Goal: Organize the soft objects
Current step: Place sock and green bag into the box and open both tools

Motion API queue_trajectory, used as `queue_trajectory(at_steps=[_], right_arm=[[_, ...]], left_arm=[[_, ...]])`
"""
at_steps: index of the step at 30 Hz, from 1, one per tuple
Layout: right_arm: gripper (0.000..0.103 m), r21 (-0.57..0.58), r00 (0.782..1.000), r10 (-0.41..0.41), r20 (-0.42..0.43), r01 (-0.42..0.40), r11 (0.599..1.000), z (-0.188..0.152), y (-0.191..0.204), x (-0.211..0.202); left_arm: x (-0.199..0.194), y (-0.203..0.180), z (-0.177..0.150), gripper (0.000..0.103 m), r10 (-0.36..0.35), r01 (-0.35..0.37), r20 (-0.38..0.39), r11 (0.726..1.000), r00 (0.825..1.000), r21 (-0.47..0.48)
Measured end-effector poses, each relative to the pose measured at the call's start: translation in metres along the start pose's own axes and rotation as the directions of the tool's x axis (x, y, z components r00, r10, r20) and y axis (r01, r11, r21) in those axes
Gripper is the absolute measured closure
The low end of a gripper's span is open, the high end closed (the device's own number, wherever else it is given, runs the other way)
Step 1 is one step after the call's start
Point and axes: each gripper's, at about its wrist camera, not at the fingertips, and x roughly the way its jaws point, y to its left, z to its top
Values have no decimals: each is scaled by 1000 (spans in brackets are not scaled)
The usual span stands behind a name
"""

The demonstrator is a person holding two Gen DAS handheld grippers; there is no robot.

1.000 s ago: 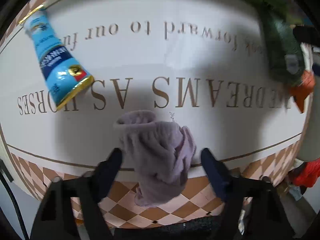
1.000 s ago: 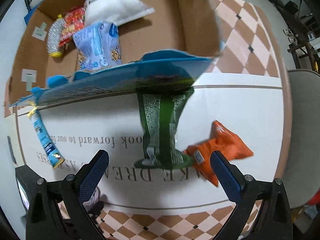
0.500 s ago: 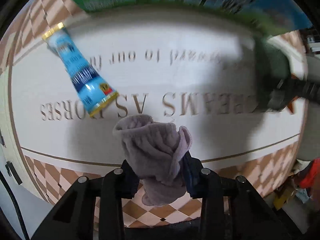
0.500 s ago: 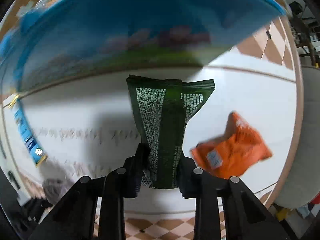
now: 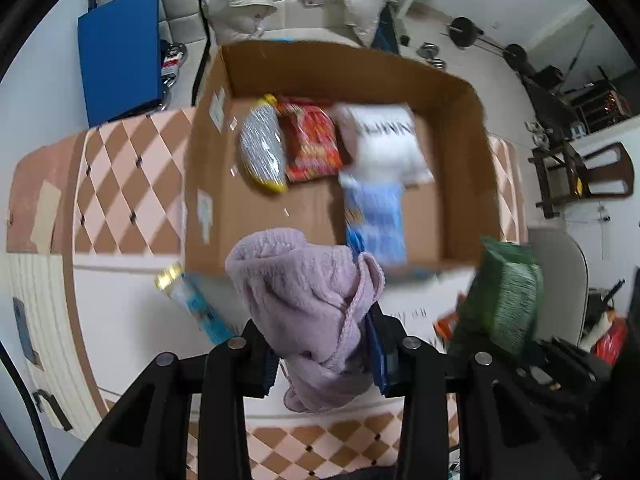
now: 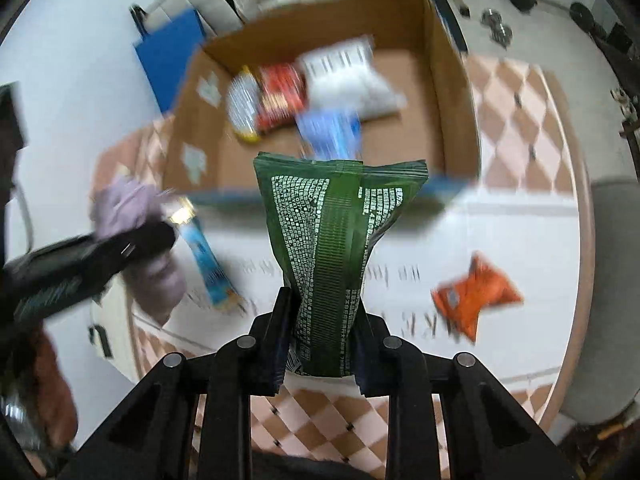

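In the left wrist view, the lilac fleece cloth [image 5: 316, 304] is pinched by the left gripper [image 5: 326, 360] and has been raised off the table [image 5: 120, 320]; the cardboard box [image 5: 464, 168] is now seen ahead. In the right wrist view, the green packet [image 6: 332, 248] is clamped by the right gripper [image 6: 320, 344], lifted since a second ago, when the jaws were spread.

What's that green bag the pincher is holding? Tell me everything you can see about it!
The green bag is a crinkly, shiny snack pouch, dark green with tiny white printing and a flat sealed top edge. It stands upright, lifted off the white table, pinched at its bottom end by the right gripper, whose black fingers squeeze it narrow there. Nothing else touches it. Behind it sits the open cardboard box.
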Motion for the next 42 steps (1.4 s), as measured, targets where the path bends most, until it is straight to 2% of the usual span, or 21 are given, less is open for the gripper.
queue_trajectory(at_steps=[3, 8, 13, 19, 22, 23, 24, 25, 26, 32, 33, 35, 36, 37, 42], right_arm=[[75, 27, 999, 24, 30, -25, 999, 36, 9, 5], [75, 50, 997, 76, -19, -75, 996, 85, 26, 48], [75, 39, 994, 61, -89, -57, 998, 110, 40, 96], [75, 36, 989, 55, -141, -50, 998, 116, 47, 130], [72, 22, 982, 55, -181, -52, 998, 122, 52, 145], [56, 12, 980, 43, -192, -42, 999, 123, 54, 149], [25, -1, 980, 30, -197, -30, 1000, 126, 55, 153], [13, -9, 981, 18, -191, -20, 1000, 127, 57, 155], [7, -12, 983, 7, -184, -10, 1000, 127, 57, 154], [6, -21, 988, -27, -149, 24, 1000, 128, 54, 136], [3, -28, 991, -41, -128, 37, 999, 127, 54, 128], [0, -34, 994, -61, -91, 58, 998, 124, 56, 111], [0, -36, 995, -77, -62, 75, 997, 121, 57, 102], [0, -37, 995, -87, -46, 85, 996, 117, 53, 95], [0, -33, 986, -157, 52, 159, 987, 104, 42, 45]], left_arm=[[19, 17, 37, 70, 1, -3, -70, 999, 998, -36], [54, 30, 81, 70, 30, -43, -183, 997, 983, -69], [77, 38, 94, 70, 43, -65, -238, 994, 970, -87], [95, 42, 97, 66, 59, -86, -294, 993, 954, -81], [99, 47, 97, 60, 15, -53, -321, 992, 947, -112], [97, 48, 97, 57, 7, -47, -319, 992, 948, -118], [94, 48, 98, 49, 13, -49, -307, 993, 952, -111], [91, 49, 98, 42, 22, -54, -296, 993, 955, -103], [86, 48, 97, 39, 30, -59, -278, 993, 960, -97], [59, 46, 92, 37, 58, -73, -212, 995, 976, -62], [53, 45, 89, 37, 60, -73, -196, 996, 979, -58], [42, 44, 85, 24, 52, -62, -166, 997, 985, -55], [34, 44, 83, 7, 57, -66, -143, 996, 988, -55], [30, 39, 81, 1, 64, -70, -118, 996, 991, -51], [8, 29, 60, 1, 75, -76, -28, 996, 997, -37]])
